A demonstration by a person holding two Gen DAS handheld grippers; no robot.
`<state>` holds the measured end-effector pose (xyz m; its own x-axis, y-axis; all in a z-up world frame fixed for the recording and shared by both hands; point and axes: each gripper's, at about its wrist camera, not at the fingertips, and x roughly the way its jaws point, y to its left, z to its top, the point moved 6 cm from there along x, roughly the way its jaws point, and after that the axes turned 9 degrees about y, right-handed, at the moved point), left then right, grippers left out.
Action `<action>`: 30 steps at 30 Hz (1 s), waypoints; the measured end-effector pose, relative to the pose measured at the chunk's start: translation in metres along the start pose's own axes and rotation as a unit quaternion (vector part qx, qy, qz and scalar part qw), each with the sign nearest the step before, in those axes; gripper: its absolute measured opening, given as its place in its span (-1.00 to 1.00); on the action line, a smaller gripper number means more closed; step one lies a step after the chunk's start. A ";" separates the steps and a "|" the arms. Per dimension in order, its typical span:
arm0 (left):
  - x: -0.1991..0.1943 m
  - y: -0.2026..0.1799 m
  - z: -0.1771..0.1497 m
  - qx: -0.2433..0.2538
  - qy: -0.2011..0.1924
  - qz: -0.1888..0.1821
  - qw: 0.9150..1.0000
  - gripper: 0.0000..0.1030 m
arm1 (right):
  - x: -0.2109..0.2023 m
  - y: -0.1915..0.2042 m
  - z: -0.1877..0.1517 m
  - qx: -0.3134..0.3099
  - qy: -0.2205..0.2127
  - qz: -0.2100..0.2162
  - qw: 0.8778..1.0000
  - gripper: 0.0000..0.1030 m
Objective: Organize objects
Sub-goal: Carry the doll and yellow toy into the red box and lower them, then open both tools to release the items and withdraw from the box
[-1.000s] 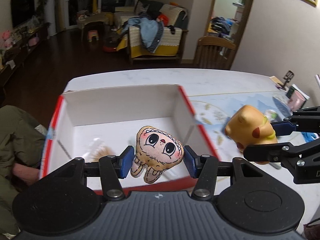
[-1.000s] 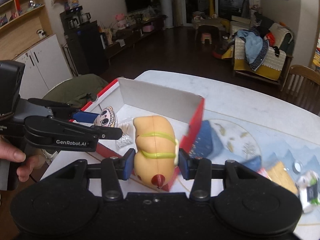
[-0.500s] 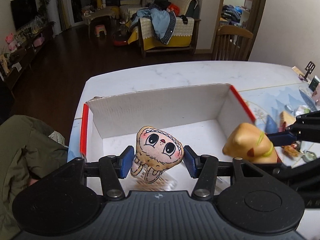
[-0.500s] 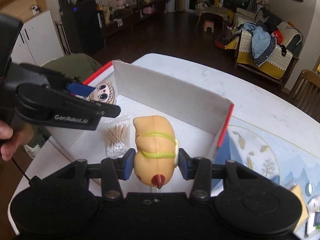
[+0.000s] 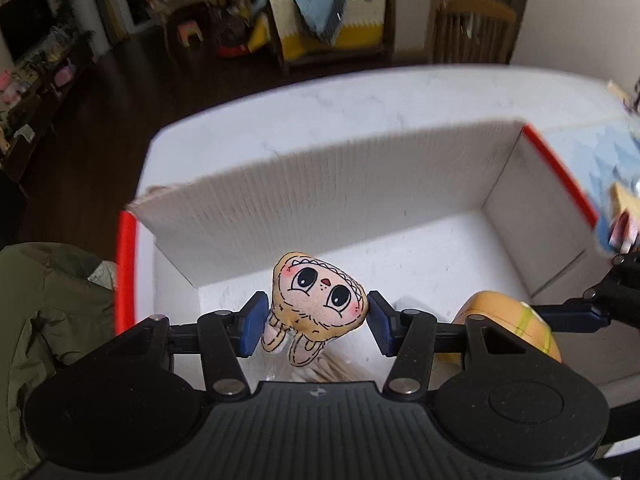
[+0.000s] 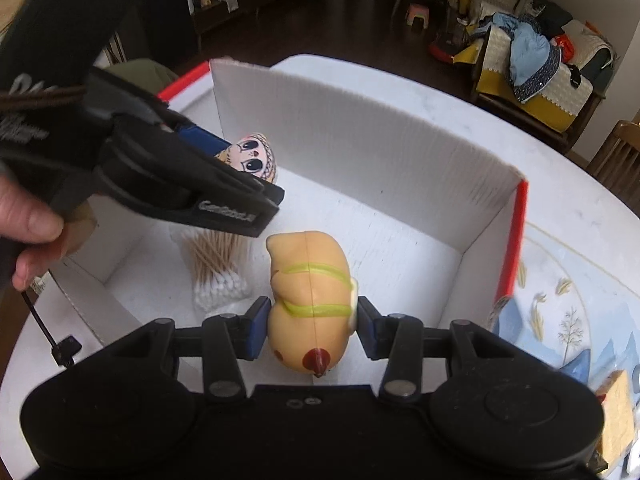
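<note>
My left gripper is shut on a small plush doll with big dark eyes, held above the inside of a white cardboard box with red outer edges. My right gripper is shut on an orange squishy toy with green bands, also over the box floor. The left gripper and the doll show at the left of the right wrist view. The orange toy shows at the right of the left wrist view.
A pack of cotton swabs lies on the box floor under the left gripper. The box stands on a white marble table. A blue patterned mat with small items lies right of the box. An olive jacket hangs at the left.
Both grippers have moved forward and down over the box with their toys still held. The orange toy has come from outside the box's right wall to above its floor.
</note>
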<state>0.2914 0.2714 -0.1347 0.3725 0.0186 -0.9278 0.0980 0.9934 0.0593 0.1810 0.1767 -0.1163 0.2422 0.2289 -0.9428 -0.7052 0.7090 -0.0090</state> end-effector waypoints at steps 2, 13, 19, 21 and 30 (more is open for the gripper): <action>0.007 0.000 0.001 0.007 0.014 0.003 1.000 0.02 | 0.004 0.000 0.000 0.000 0.006 -0.002 1.000 -0.14; 0.031 -0.003 0.002 0.017 0.082 -0.007 0.996 0.02 | 0.020 0.001 -0.005 0.000 0.026 0.003 1.000 -0.10; 0.034 -0.008 0.001 0.026 0.095 -0.007 0.995 0.02 | 0.016 0.001 -0.006 0.006 0.023 0.012 1.000 -0.02; 0.035 -0.009 0.000 0.022 0.098 -0.008 0.995 0.03 | 0.012 -0.001 -0.006 0.007 0.018 0.014 1.000 0.11; 0.015 -0.013 -0.002 0.009 0.073 -0.013 0.997 0.28 | -0.007 -0.005 -0.005 0.022 -0.011 0.025 0.999 0.15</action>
<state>0.2941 0.2585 -0.1497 0.2319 0.0105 -0.9727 0.1226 0.9917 0.0399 0.1795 0.1678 -0.1112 0.2225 0.2794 -0.9341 -0.6875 0.7243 0.0529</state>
